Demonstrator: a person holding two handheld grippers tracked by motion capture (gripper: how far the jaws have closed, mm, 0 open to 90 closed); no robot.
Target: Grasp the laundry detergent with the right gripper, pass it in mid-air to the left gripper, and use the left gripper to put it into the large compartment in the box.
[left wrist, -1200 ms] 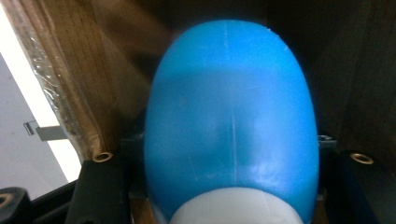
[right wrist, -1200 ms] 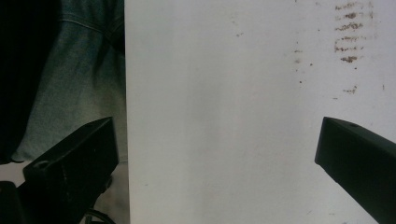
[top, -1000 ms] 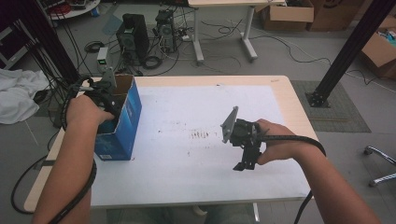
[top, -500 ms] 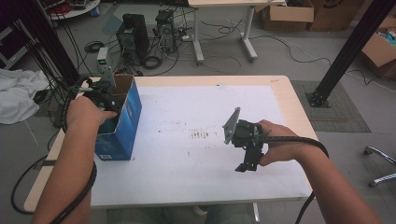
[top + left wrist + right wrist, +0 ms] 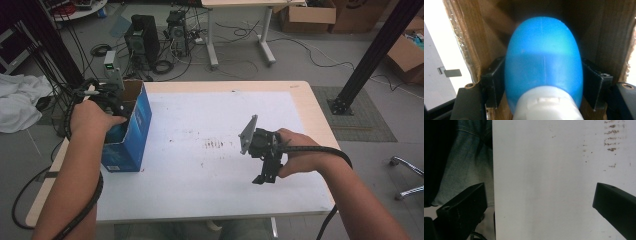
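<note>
while the left hand [image 5: 90, 117] stays at the top of the blue cardboard box [image 5: 131, 135] as it was a second ago, the jaws of the left gripper [image 5: 543, 82] have just been opening, with a blue bottle [image 5: 543, 65] between them. in the high view the right gripper [image 5: 264, 172] has kept almost the same place over the white table [image 5: 200, 110].

the bottle's long axis runs along the left gripper's own jaws: its white cap [image 5: 547, 105] lies near the gripper body and its rounded blue end points away from the gripper, deeper into the box. the bottle is inside the box, between brown cardboard walls on both sides of the jaws.

the bottle is egg-shaped, smooth, with a thin seam line down its middle. the jaws are just beside its flanks, and i cannot tell if the pads press on it or only touch.

the right gripper's jaws are spread wide with nothing between them, above the table's white surface.
</note>
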